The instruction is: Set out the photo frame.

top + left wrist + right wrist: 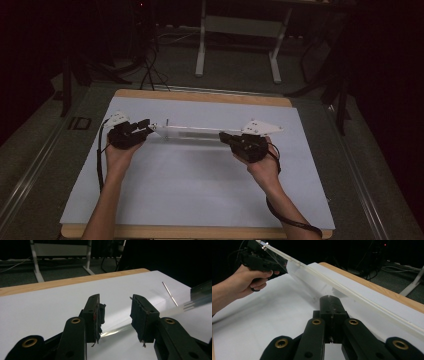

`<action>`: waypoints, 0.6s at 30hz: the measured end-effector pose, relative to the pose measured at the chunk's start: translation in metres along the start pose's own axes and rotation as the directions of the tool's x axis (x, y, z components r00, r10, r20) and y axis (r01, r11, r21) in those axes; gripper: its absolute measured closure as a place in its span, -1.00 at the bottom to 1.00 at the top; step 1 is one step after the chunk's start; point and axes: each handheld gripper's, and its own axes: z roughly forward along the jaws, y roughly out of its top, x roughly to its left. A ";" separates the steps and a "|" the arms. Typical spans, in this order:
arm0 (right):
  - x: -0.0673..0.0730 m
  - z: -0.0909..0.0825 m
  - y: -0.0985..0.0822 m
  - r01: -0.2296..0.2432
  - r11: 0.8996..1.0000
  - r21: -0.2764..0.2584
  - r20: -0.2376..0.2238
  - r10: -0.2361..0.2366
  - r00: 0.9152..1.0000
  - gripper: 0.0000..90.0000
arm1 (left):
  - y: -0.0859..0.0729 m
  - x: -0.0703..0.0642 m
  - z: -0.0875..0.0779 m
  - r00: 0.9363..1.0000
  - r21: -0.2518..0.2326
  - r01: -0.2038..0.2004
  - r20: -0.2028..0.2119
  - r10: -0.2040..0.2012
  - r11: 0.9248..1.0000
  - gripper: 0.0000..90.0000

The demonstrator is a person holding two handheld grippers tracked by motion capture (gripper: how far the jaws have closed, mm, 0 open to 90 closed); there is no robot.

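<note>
A long clear strip [195, 131] with a white edge spans the gap between my two grippers, above the white sheet [200, 185]. My right gripper [223, 135] holds its right end; in the right gripper view the jaws [329, 298] stand pressed together and the strip [317, 271] runs off towards the other hand [247, 281]. My left gripper [149, 126] is at the strip's left end. In the left gripper view its jaws [116, 307] stand apart, with the strip [115, 332] passing low between them.
A thin metal pin [170, 293] lies on the sheet beyond the strip. The sheet covers a wooden table [200, 96]. A white desk frame [237, 30] and cables [150, 70] stand on the dark floor behind.
</note>
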 end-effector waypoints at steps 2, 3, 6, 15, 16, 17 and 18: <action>-0.001 0.000 0.001 0.001 1.000 0.000 0.002 -0.001 1.000 1.00 | -0.002 0.001 -0.001 1.000 0.001 -0.001 0.004 0.001 1.000 0.31; -0.001 0.001 0.002 0.001 1.000 0.000 0.002 -0.001 1.000 1.00 | -0.002 0.002 -0.002 1.000 0.000 -0.001 0.002 0.001 1.000 0.31; -0.002 0.001 0.003 0.000 1.000 0.000 0.007 0.000 1.000 1.00 | -0.004 0.003 -0.005 1.000 -0.005 0.005 -0.002 -0.005 1.000 0.29; -0.007 0.004 0.008 -0.005 1.000 -0.004 0.010 0.005 1.000 1.00 | -0.007 0.006 -0.008 0.999 -0.019 0.001 0.037 0.000 1.000 0.25; -0.007 0.004 0.009 -0.005 1.000 -0.003 0.012 0.005 1.000 1.00 | -0.007 0.006 -0.008 0.999 -0.020 -0.002 0.042 0.003 1.000 0.25; -0.007 0.004 0.009 -0.004 1.000 -0.001 0.013 0.004 1.000 1.00 | -0.007 0.006 -0.009 0.999 -0.022 -0.004 0.049 0.005 1.000 0.24; -0.008 0.004 0.010 -0.002 1.000 -0.001 0.012 0.002 1.000 1.00 | -0.007 0.006 -0.009 0.999 -0.024 -0.005 0.054 0.007 1.000 0.24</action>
